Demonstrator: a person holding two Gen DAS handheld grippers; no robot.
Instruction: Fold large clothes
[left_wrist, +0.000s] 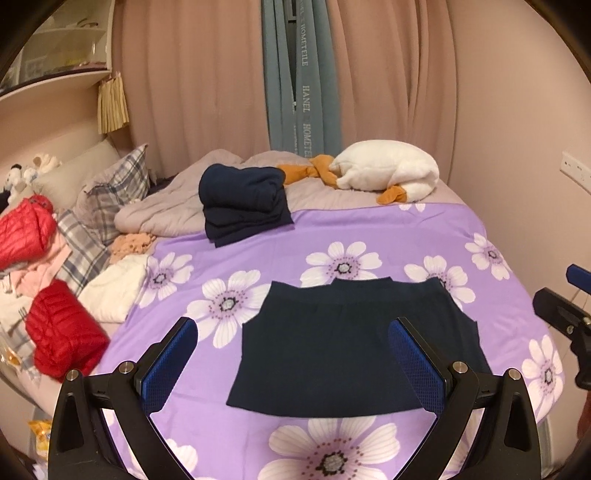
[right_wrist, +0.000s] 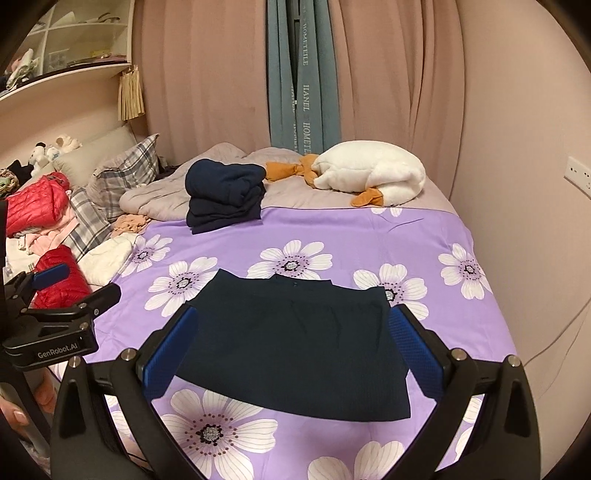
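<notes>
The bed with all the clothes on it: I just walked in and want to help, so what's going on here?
A person holds two grippers above a dark navy garment lying flat, partly folded, on the purple floral bedsheet. The left gripper and right gripper are both open, gripping nothing. A stack of folded navy clothes sits further back; red puffer jackets wait at the side.

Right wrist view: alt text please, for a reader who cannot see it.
A partly folded navy garment lies flat on a purple flowered bedspread, framed by the open right hand-held gripper. Behind it sit a folded navy stack and a white plush goose.
</notes>
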